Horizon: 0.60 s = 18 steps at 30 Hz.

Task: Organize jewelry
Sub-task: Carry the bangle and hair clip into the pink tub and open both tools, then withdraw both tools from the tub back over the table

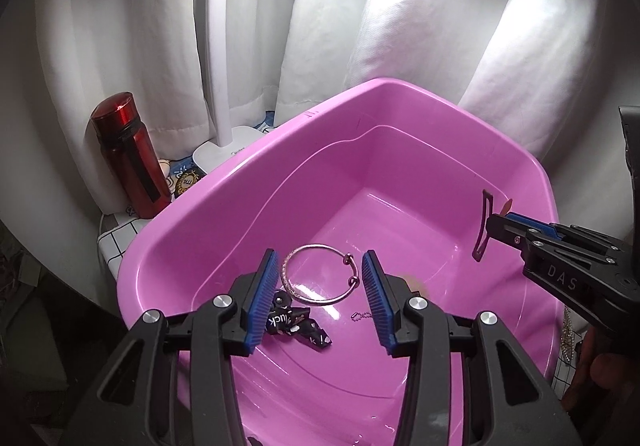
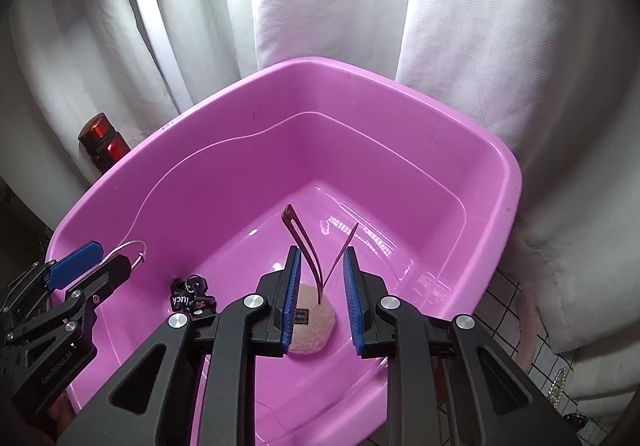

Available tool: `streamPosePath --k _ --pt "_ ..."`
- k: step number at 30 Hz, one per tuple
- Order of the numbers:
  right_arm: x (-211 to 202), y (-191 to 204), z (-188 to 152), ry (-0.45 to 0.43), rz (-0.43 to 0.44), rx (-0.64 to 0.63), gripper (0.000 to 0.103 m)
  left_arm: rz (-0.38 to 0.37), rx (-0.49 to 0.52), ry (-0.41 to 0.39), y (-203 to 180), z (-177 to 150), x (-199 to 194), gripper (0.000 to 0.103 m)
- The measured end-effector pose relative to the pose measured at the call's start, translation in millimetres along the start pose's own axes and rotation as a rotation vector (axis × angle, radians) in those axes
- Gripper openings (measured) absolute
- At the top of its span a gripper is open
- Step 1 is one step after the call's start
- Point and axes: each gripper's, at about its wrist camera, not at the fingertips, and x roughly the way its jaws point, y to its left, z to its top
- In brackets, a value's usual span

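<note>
Right wrist view: right gripper (image 2: 322, 282) spread, a thin stiff hair clip (image 2: 308, 246) loose between its pads over the pink tub (image 2: 508, 182). Left gripper (image 1: 320, 298) spread above the light, slippery bangle (image 1: 316, 274) (1 hoop) on the tub floor; pinch its rim.

Silver bangle (image 1: 316, 274) on pink tub (image 1: 224, 198) floor between spread left gripper (image 1: 320, 282) fingers (image 1: 262, 286), untouched.
</note>
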Motion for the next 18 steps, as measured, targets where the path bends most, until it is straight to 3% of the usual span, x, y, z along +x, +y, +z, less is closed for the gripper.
streamPosePath --k 2,3,18 --pt "-2.5 -0.8 -1.0 -0.011 -0.009 0.006 0.049 0.012 -0.008 -0.01 1.2 0.7 -1.9 0.073" --pt "-4.0 -2.2 -1.0 -0.019 -0.008 0.01 0.049 0.017 -0.015 -0.025 2.6 0.9 -4.4 0.08" --pt "-13.0 -2.2 -1.6 -0.043 -0.016 0.017 0.049 0.042 -0.03 -0.025 5.0 -2.7 -15.3 0.08"
